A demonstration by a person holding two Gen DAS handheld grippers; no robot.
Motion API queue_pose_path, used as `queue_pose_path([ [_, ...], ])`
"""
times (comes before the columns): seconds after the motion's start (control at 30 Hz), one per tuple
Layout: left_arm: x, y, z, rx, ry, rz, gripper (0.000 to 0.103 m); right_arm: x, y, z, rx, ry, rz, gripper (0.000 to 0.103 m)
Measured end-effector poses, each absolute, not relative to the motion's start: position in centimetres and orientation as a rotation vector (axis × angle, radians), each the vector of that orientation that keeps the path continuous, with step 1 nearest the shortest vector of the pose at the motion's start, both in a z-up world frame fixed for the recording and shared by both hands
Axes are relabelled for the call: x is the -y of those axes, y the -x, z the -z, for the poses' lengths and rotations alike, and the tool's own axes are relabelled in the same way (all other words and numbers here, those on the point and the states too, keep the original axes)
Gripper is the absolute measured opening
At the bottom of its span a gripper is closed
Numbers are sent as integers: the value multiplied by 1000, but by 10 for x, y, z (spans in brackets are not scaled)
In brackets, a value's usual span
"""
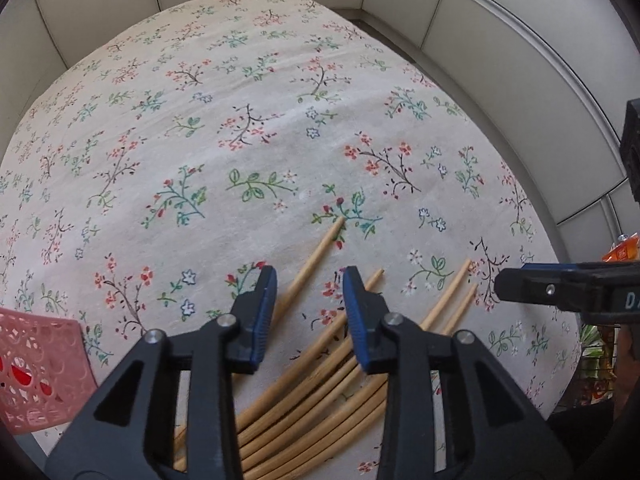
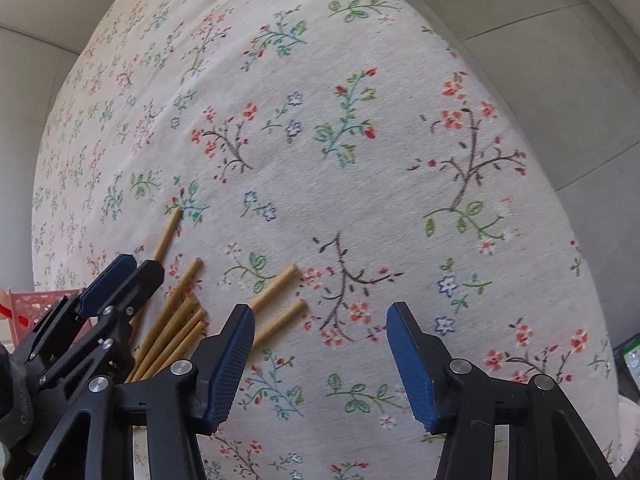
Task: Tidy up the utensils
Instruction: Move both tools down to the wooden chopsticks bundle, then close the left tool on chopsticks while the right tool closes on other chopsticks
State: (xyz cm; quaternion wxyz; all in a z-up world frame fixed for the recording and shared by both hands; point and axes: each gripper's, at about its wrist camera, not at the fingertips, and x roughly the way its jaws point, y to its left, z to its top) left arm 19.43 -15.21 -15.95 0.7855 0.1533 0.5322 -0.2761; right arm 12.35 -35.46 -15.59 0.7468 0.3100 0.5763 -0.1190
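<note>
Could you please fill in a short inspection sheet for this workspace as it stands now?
Surface: round table under a floral cloth.
Job's things: bundle of loose wooden chopsticks fanned on the cloth; pink perforated plastic basket at the table's edge.
Clutter: nothing seen on the table.
Grippers: left gripper open over the chopsticks, pads not pressing; right gripper open above bare cloth.
Cables: nothing seen.
Surroundings: pale tiled floor; colourful packets beyond the edge.

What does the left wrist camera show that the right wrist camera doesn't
Only the left wrist view shows orange packaging at its right edge. Only the right wrist view shows bare cloth between the right gripper jaws. Both show the chopsticks on the floral tablecloth, the pink basket and the left gripper.
</note>
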Motion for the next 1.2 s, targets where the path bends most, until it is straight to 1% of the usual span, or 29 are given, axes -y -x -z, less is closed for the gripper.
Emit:
queue_pose_path([
  [0.1, 165, -193, 163, -1126, -401, 562, 36, 358, -122, 157, -1269, -672, 261, 61],
  [0.13, 169, -193, 163, -1121, -416, 551, 34, 359, -122, 157, -1271, -671, 259, 61],
  [0.17, 171, -193, 164, -1123, -416, 551, 31, 359, -122, 157, -1273, -670, 257, 61],
  [0.23, 172, -194, 164, -1130, -407, 558, 15, 360, -122, 157, -1272, -669, 253, 61],
  [0.37, 170, -196, 164, -1117, -406, 550, 12, 358, -123, 157, -1264, -671, 237, 61],
  [0.43, 167, -197, 161, -1111, -390, 537, 8, 355, -124, 156, -1261, -677, 221, 61],
  [0.47, 165, -197, 158, -1104, -374, 534, 0, 353, -125, 157, -1261, -681, 215, 61],
  [0.57, 155, -199, 150, -1104, -337, 512, 0, 346, -130, 159, -1256, -686, 193, 61],
  [0.67, 146, -201, 146, -1115, -304, 509, 0, 342, -138, 158, -1237, -695, 167, 55],
  [0.8, 137, -202, 142, -1108, -261, 555, 0, 341, -145, 158, -1215, -718, 153, 44],
  [0.87, 138, -200, 145, -1113, -266, 572, 10, 344, -146, 159, -1206, -735, 172, 42],
  [0.9, 140, -200, 148, -1121, -272, 586, 20, 345, -146, 159, -1206, -741, 184, 42],
  [0.93, 144, -199, 151, -1128, -279, 600, 29, 347, -146, 159, -1207, -738, 198, 42],
  [1.03, 157, -197, 162, -1131, -352, 587, 30, 352, -144, 158, -1213, -694, 233, 42],
  [1.1, 164, -197, 165, -1102, -393, 561, 31, 355, -142, 158, -1219, -677, 242, 42],
  [1.2, 167, -203, 163, -1097, -397, 537, 33, 357, -139, 158, -1224, -675, 236, 42],
])
